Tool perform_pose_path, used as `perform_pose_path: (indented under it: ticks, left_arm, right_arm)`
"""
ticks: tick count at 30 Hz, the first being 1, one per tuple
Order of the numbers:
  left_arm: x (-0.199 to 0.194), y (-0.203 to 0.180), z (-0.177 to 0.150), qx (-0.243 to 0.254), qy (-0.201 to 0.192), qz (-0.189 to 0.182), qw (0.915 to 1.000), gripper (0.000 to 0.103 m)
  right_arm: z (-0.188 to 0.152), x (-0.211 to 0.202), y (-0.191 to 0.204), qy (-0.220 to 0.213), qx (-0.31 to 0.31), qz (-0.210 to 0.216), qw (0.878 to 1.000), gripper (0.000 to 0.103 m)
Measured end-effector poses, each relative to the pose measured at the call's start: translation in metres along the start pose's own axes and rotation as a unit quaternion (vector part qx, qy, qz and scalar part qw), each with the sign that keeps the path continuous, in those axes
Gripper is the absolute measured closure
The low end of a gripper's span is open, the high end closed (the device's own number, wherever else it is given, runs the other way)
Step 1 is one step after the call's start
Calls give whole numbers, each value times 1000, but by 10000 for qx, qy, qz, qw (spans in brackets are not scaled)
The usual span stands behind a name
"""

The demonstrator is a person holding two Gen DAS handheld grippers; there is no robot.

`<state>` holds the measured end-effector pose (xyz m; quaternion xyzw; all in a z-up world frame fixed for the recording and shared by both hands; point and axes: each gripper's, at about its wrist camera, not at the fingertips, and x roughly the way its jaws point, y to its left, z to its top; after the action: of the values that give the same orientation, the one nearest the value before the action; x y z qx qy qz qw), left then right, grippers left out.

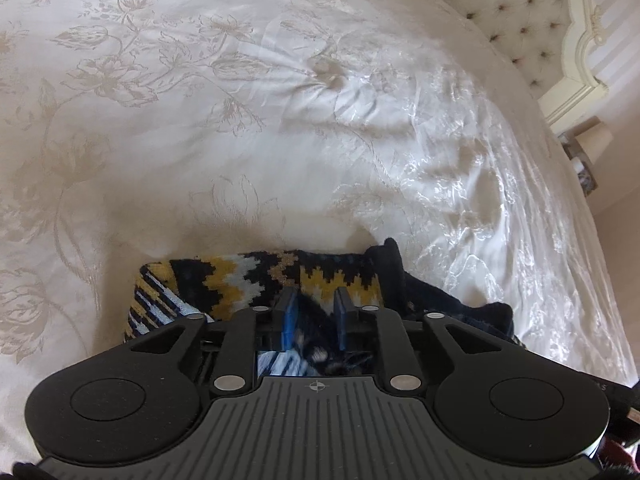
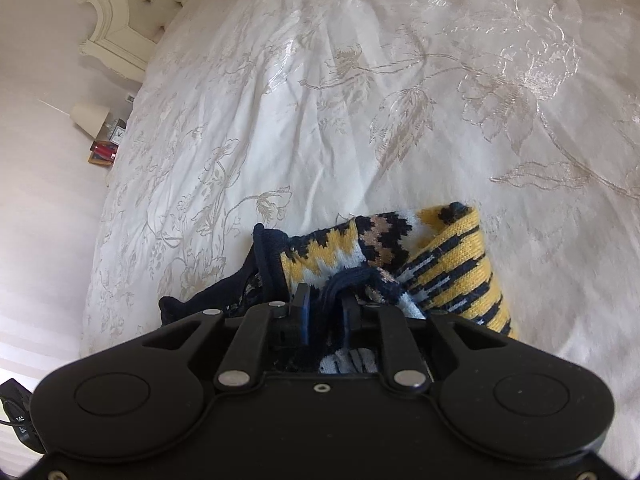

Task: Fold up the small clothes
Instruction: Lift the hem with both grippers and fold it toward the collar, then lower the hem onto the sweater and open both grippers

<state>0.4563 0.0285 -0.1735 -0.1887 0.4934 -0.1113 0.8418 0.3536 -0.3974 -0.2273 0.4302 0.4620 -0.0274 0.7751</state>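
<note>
A small knitted garment with a navy, yellow, white and tan zigzag pattern lies bunched on the white bedspread, right under both grippers. My left gripper stands over its patterned panel with the jaws apart, and dark knit shows in the gap. In the right wrist view the garment has a yellow-and-navy striped part at the right and a navy edge at the left. My right gripper has its jaws apart too; a navy fold of the knit lies between them, loose, touching only the right pad.
The floral-embroidered white bedspread stretches far ahead of both grippers. A tufted cream headboard stands at the bed's end. A lamp and small items sit on a bedside stand beside the bed's edge.
</note>
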Motion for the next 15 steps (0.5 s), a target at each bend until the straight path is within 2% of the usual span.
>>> perform_pose_path:
  ticks: [1,5,8,12,14,15]
  left_arm:
    - [-2,1,2,0,-109,39,9999,72]
    - [-9,5,14,-102,-256,90,9996,66]
    - [-22,-2,19,118,-425,157,9989,64]
    - [-37,-23,8,702,-456,195,9963,56]
    - [-38,-36,-5,1015,-373,181,9940,54]
    - [-37,-41,-13,1135,-328,162,9929,53]
  right_arm:
    - [1,0,-1,-20,18,5,10000,70]
    - [3,-5,0,-218,27,52,9997,51]
    - [5,-15,5,-521,-45,40,9986,43]
    - [0,-27,27,-678,-747,-71,9949,40]
    - [-9,-28,42,-592,-1246,-102,9904,32]
    - [-16,-27,50,-488,-1510,-102,9873,31]
